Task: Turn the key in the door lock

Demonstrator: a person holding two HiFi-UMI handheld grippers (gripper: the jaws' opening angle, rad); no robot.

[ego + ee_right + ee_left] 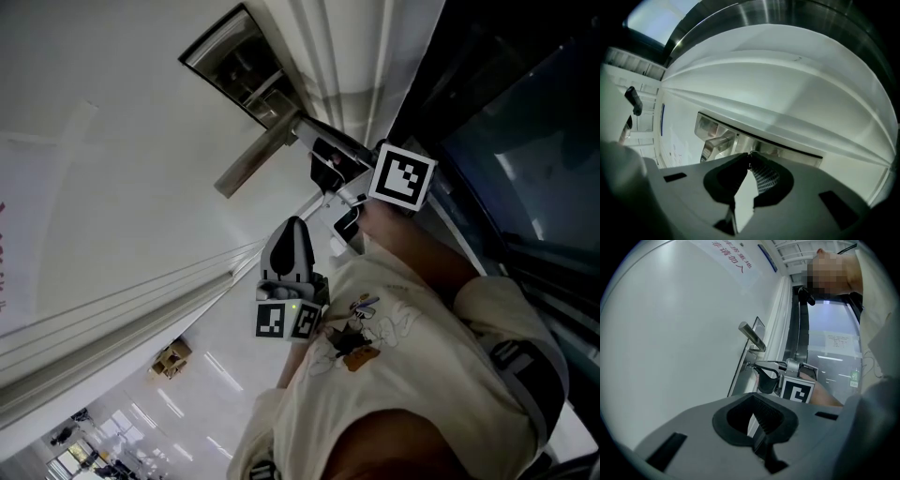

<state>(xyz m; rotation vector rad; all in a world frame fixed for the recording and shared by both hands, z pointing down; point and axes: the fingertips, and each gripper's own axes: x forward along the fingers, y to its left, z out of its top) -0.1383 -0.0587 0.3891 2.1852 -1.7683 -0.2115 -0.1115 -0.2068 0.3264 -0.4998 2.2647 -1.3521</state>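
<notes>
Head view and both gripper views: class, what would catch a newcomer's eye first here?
The right gripper, with its black-and-white marker cube, pinches the key in its fingers at the steel lock plate, beside the lever handle on the white door. The left gripper hangs shut and empty by the person's shirt.

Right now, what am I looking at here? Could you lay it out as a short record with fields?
Setting: white door with a metal lock plate and a lever handle
Right gripper: at the lock, jaws closed at the tips on the key
Left gripper: held back from the door, jaws together, nothing between them
Who: a person in a light shirt holds both grippers
Stage: key gripped in the lock; how far it has turned cannot be told
</notes>
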